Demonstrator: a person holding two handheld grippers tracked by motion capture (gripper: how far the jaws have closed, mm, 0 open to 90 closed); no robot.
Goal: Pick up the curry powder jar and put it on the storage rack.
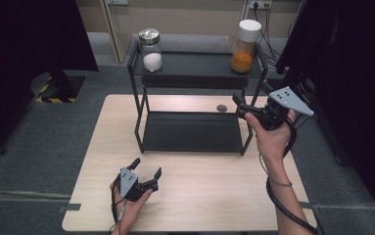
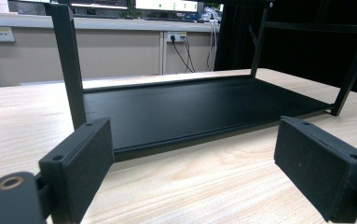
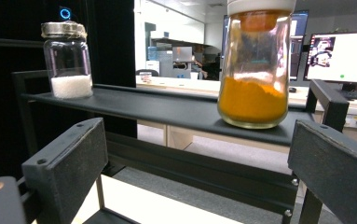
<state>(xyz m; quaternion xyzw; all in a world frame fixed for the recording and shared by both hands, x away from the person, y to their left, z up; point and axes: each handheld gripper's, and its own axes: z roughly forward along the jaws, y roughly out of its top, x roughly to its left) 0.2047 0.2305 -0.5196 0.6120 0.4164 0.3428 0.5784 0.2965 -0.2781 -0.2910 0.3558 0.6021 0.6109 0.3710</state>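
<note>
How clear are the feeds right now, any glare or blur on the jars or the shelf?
High view: even light, dark curtains at both sides, soft shine on the table. Right gripper view: the orange jar and white jar are sharp, with bright monitors behind and highlights on the glass; its own near jaws are soft. Left gripper view: the lower shelf is clear, matte, without glare.

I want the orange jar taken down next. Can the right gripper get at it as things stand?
Probably yes. The right gripper is open, raised near the top shelf, facing the orange jar; nothing stands between them.
</note>
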